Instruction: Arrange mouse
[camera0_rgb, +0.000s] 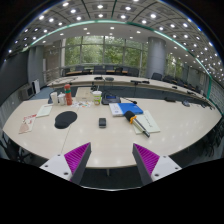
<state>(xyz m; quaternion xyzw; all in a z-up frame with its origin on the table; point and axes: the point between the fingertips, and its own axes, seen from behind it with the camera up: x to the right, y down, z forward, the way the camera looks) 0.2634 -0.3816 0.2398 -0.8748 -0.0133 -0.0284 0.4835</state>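
Observation:
A small dark mouse (101, 122) lies on the pale table (180, 125), beyond my fingers and a little left of the gap between them. A round black mouse pad (65, 119) lies further left of it, apart from the mouse. My gripper (112, 150) is open and empty, held near the table's front edge. Its magenta pads (77, 154) face each other with a wide gap between them.
Bottles and a cup (68, 97) stand at the back left, with papers (26, 124) at the left. A blue book (117, 108) and a yellow-and-black tool (137, 122) lie to the right of the mouse. Chairs and more tables stand beyond.

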